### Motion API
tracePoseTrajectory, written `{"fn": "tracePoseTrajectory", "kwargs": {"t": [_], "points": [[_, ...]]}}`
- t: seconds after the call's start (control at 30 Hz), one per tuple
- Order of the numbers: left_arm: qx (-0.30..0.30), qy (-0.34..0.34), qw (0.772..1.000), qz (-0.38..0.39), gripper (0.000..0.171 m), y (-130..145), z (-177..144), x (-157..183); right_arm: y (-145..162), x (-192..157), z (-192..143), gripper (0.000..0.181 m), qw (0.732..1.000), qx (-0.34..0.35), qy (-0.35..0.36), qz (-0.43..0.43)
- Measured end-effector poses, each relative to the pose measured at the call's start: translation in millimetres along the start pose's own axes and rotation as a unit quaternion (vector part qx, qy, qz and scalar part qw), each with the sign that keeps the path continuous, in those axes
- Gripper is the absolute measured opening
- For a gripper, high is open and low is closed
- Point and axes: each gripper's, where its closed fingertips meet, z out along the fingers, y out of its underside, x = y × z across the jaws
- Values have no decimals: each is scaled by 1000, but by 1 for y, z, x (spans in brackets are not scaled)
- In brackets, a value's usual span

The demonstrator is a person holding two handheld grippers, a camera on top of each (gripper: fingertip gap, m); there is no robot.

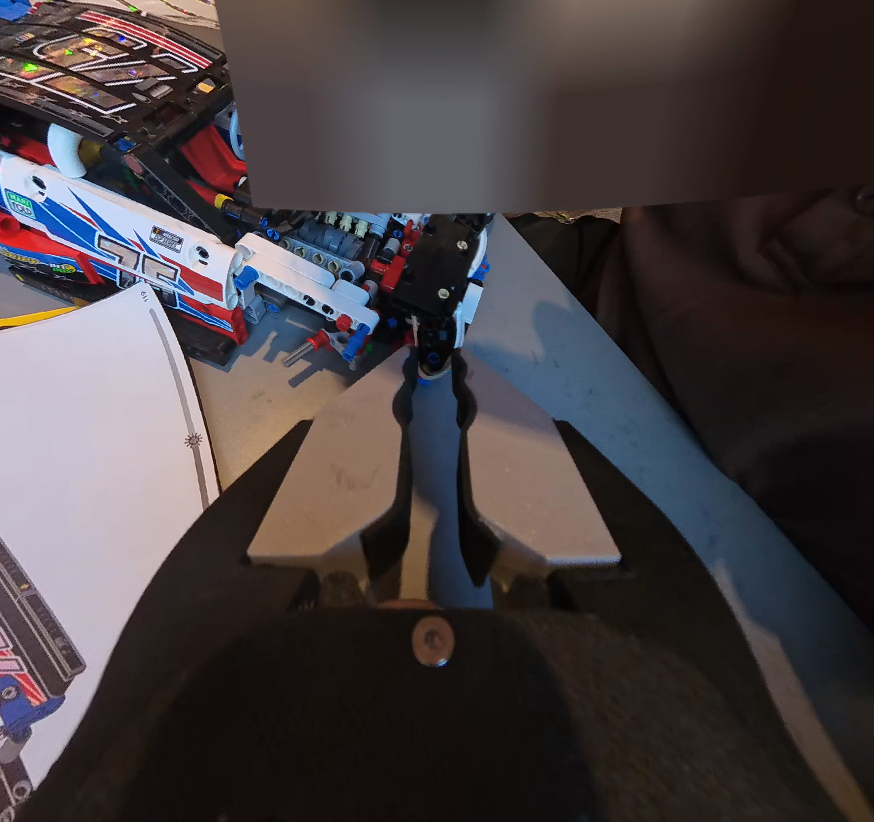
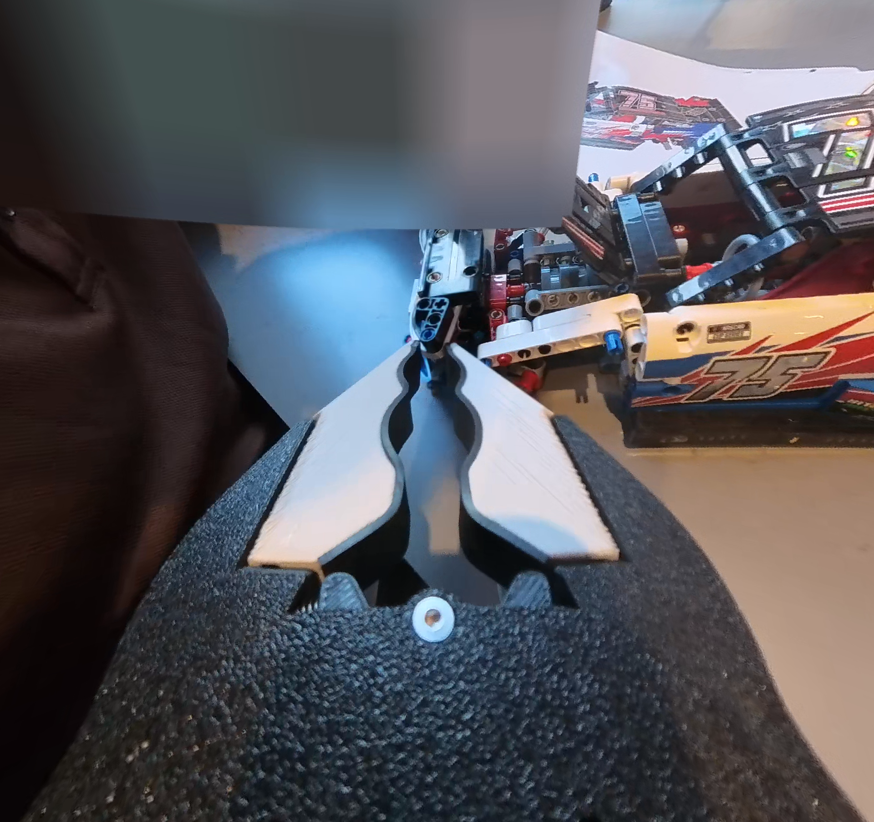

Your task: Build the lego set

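The Lego race car, white with red and blue stripes and a black roof, stands on the grey table; its open front frame faces me. It also shows in the right wrist view. My left gripper is shut on a small black curved Lego piece with blue pins, at the car's front end. My right gripper is shut on the same black piece from the other side. A black block with metal screws sits right behind the piece; I cannot tell what it is.
An open instruction booklet lies at the left, touching the car's side. A person's dark garment fills the right edge, beyond the table edge. A printed sheet lies behind the car. A red and blue pin cluster hangs under the frame. The gap from one gripper's tips to the other's is roughly 9 cm.
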Motion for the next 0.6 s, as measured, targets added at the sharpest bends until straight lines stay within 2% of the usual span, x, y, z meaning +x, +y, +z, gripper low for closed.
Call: {"fn": "tracePoseTrajectory", "kwargs": {"t": [0.6], "points": [[9,12,1000,1,11,-2,3,3,3,-1,-4,8,1000,5,-8,-1]]}}
